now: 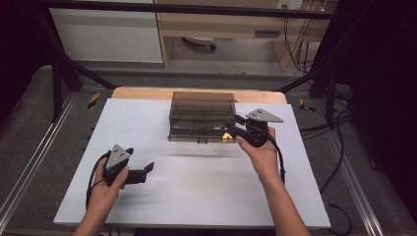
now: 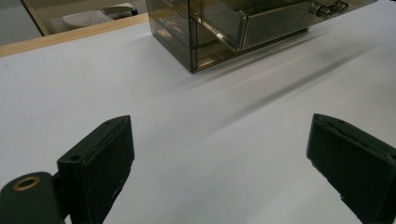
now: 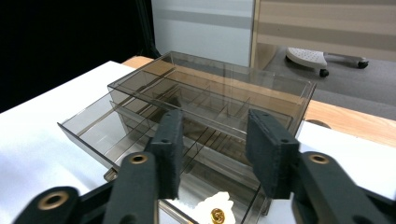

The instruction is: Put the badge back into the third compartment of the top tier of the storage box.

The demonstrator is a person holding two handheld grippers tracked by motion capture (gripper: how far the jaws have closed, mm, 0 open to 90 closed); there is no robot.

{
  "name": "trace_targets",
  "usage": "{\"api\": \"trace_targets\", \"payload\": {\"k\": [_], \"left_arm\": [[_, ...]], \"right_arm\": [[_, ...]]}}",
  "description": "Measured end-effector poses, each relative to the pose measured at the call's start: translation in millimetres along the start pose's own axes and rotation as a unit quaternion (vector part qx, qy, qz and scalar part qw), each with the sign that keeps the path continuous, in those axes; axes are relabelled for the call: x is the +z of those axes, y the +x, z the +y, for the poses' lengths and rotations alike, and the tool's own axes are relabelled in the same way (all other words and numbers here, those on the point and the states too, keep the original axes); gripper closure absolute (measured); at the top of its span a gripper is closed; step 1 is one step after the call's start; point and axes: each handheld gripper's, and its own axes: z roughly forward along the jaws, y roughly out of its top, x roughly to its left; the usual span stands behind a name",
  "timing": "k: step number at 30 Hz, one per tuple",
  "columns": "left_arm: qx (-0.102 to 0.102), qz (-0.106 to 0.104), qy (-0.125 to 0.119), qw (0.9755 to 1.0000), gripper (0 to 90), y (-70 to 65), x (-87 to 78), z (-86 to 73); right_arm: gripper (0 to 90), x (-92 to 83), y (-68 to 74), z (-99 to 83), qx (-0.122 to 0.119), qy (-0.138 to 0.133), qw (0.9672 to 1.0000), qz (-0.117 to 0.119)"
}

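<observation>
A smoky, see-through plastic drawer box stands toward the far middle of a white tabletop, in front of a strip of bare wood at the far edge. Its lower drawer is pulled part of the way out toward the person, and thin dividers split the inside into small compartments. In the drawer's right front corner lies a small white, flower-shaped piece with a gold centre. The right hand-held gripper, held in the person's right hand, sits at the box's right front corner and points at the open drawer. Seen in the right gripper view, its black jaws stand partly apart with nothing between them, just above the white piece and not pressing on it. The left hand-held gripper is held in the left hand, low over the near left part of the tabletop, well apart from the box. In the left gripper view its jaws are spread wide over bare white surface, empty, with the box's corner farther off. A black cable trails from each hand-held gripper toward the person.
</observation>
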Motion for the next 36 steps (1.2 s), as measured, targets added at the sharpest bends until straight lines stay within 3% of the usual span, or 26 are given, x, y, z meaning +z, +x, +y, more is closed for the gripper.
{"api": "trace_targets", "payload": {"k": [10,14,18,24,36], "left_arm": [[0.0,0.0,-0.001,1.0,7.5,0.0,-0.4,0.2],[-0.001,0.0,-0.001,1.0,7.5,0.0,-0.4,0.3],[-0.002,0.0,-0.001,1.0,7.5,0.3,-0.7,0.3],[-0.002,0.0,-0.002,1.0,7.4,0.1,-0.8,0.4],[-0.002,0.0,-0.002,1.0,7.3,0.4,-0.9,0.5]], "right_arm": [[37.9,-6.5,-0.6,6.6,-0.004,-0.003,0.9999,-0.013],[26.2,-5.6,-0.3,7.9,-0.008,0.003,0.9998,-0.017],[20.3,-5.6,0.0,8.2,-0.009,0.003,0.9997,-0.024],[6.0,-9.9,0.1,11.0,-0.007,-0.008,0.9991,-0.041],[2.1,-26.2,-5.6,18.5,-0.008,-0.048,0.9971,-0.06]]}}
